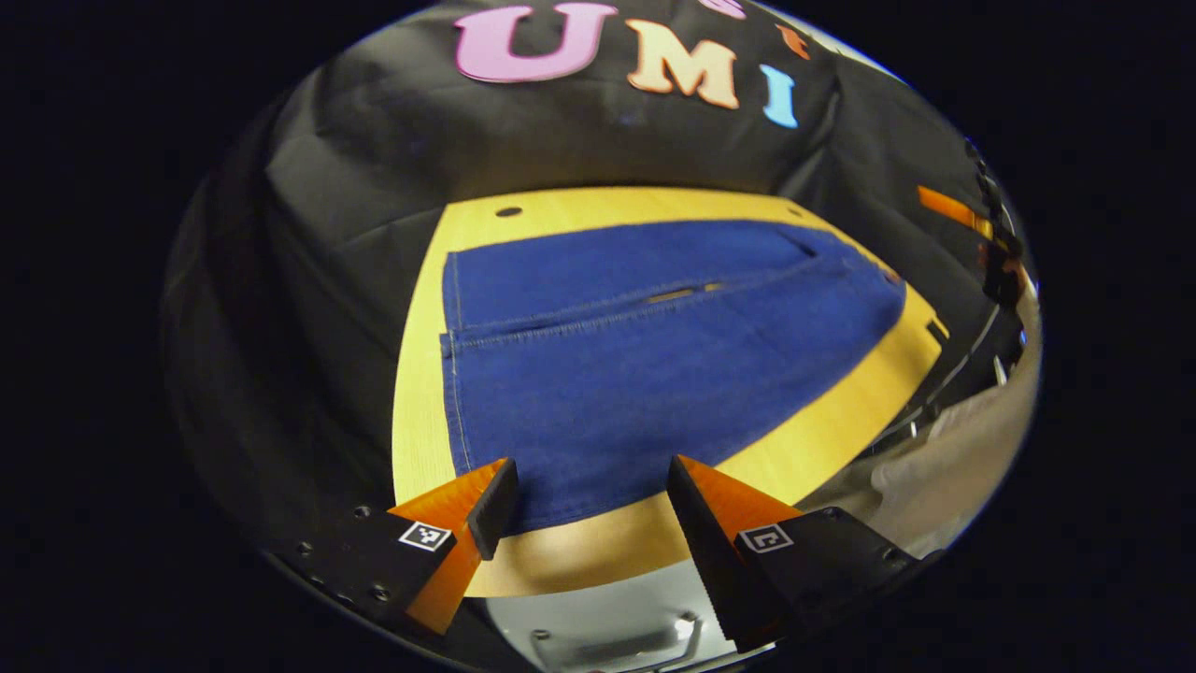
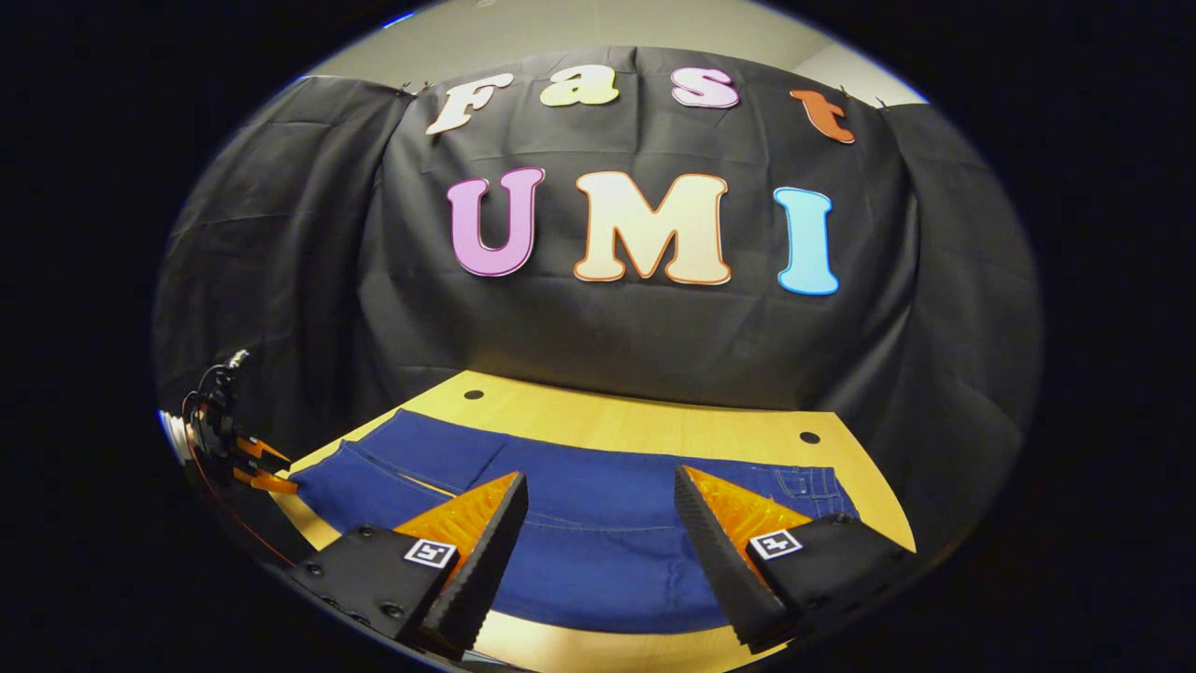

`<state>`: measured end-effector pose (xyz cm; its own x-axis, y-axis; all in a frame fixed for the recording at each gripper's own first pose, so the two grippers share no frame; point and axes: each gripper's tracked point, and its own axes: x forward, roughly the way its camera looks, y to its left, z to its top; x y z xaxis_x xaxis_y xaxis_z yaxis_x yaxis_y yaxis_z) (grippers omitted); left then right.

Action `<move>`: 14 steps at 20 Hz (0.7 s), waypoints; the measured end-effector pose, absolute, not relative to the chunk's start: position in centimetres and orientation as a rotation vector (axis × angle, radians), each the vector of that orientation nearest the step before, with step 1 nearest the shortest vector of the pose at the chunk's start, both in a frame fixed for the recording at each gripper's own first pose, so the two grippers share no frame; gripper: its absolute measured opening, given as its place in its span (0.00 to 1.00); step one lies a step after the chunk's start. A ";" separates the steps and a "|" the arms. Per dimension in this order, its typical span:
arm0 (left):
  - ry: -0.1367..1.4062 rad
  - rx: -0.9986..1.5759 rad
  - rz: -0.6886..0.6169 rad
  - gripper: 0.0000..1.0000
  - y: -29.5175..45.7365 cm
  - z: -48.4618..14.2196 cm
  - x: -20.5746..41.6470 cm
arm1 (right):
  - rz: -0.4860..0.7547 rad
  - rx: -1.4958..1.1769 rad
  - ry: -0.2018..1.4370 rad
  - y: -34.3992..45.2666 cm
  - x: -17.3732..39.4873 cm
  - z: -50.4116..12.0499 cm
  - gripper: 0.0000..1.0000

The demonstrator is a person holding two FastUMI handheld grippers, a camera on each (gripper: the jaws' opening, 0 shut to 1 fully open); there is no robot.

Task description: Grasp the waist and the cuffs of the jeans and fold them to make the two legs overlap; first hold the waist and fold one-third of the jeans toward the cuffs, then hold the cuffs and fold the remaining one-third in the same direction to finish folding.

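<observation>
Blue jeans [image 1: 654, 374] lie flat on the yellow wooden table [image 1: 420, 374], with the two legs side by side. In the left gripper view the cuffs are at the left and the waist at the far right. My left gripper [image 1: 589, 477] is open and hovers over the jeans' near edge, holding nothing. In the right gripper view my right gripper [image 2: 600, 481] is open above the jeans [image 2: 598, 551], also holding nothing. The waist with its pocket [image 2: 804, 481] lies to the right there. The left gripper [image 2: 252, 463] shows small at the left, near the cuffs. The right gripper [image 1: 995, 262] shows far right, past the waist.
The black cloth wall [image 2: 607, 346] hangs close behind the table's far edge. Small round holes [image 2: 474, 394] mark the tabletop's back corners. A light sleeve [image 1: 934, 467] comes in at the lower right. A grey metal part [image 1: 607, 645] sits below the table's front edge.
</observation>
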<state>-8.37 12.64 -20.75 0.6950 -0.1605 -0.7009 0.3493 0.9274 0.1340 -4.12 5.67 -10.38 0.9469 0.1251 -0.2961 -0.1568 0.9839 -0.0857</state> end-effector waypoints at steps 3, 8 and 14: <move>0.879 0.455 -0.381 0.96 13.6 -22.1 -9.4 | 0.151 -0.091 0.304 6.1 -4.5 -10.7 0.99; 1.016 0.718 -0.506 0.93 16.3 -23.4 -9.8 | 0.116 -0.087 0.320 4.6 -4.8 -11.3 0.99; 1.105 0.808 -0.556 0.90 16.1 -23.4 -10.4 | 0.035 -0.073 0.324 1.0 -5.4 -11.4 0.99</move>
<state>-10.37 16.06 -23.38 0.3640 -0.0039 -0.9314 0.7456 0.6005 0.2889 -5.36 1.00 -11.43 0.9475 0.0231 -0.3190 -0.0466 0.9967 -0.0662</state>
